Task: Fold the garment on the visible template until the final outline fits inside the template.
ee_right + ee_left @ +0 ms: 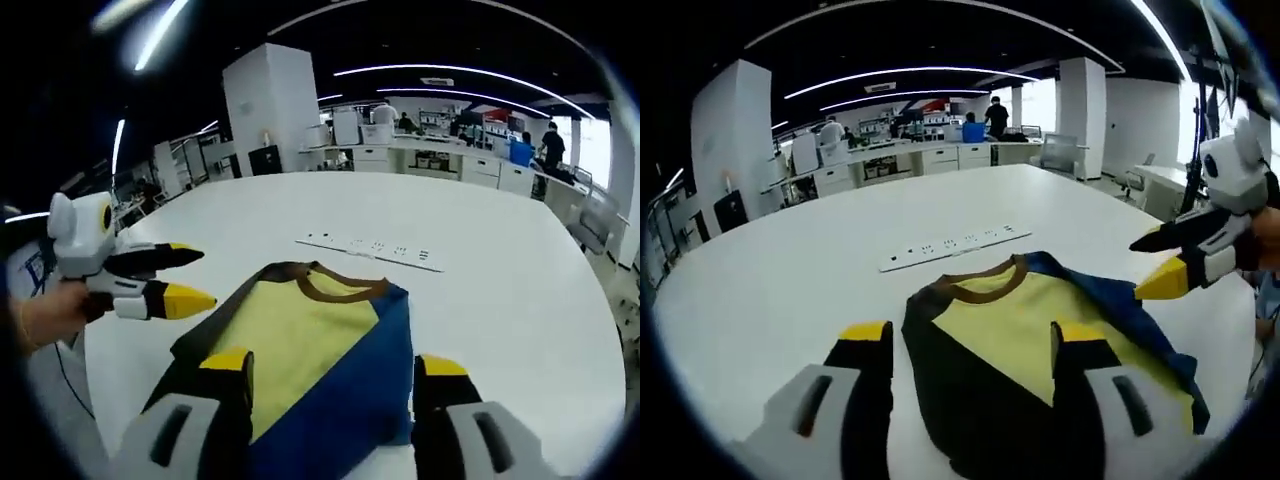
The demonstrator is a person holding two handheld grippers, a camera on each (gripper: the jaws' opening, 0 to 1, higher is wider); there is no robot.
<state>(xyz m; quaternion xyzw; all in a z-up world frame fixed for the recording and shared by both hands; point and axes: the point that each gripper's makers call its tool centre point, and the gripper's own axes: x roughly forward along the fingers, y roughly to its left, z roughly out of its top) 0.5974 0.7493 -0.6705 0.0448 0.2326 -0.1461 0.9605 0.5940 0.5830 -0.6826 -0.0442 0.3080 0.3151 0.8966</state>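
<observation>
Garment (1030,340) (folded) on table (790,280).

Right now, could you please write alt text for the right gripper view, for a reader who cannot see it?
A folded yellow, blue and black shirt lies on a white table, between the open right tool jaws. The open left tool hovers at its left; a white power strip lies beyond.

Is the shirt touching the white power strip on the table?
Apart. In the right gripper view, bare table separates the shirt from the power strip.
</observation>
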